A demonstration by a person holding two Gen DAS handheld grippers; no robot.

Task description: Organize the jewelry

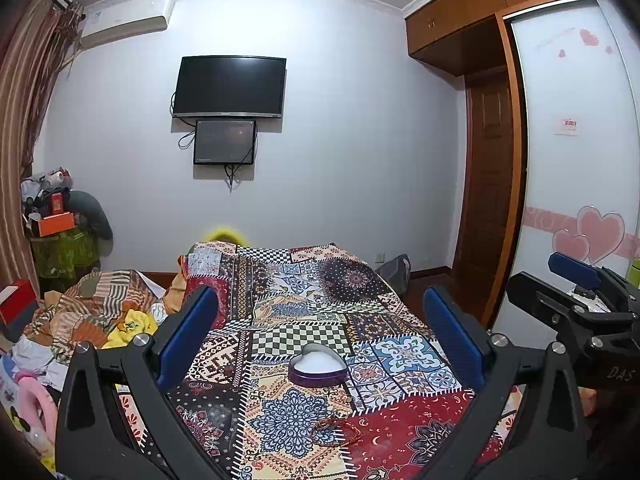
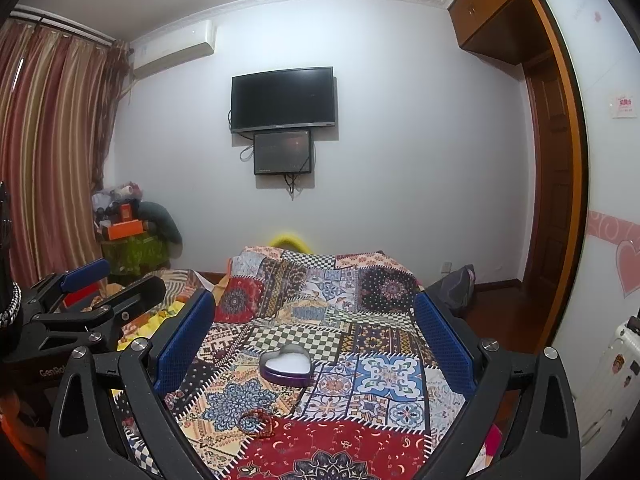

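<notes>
Left wrist view: heart-shaped box (image 1: pixel 316 364) between open left claw (image 1: pixel 324 320) fingers.

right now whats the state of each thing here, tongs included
left tongs: open, empty, above the bed
right tongs: open, empty, above the bed
heart tin: lid off, white inside, on the quilt
bracelet: loose on the quilt, nearer than the tin
TV: off
small screen: dark
door: shut
</notes>
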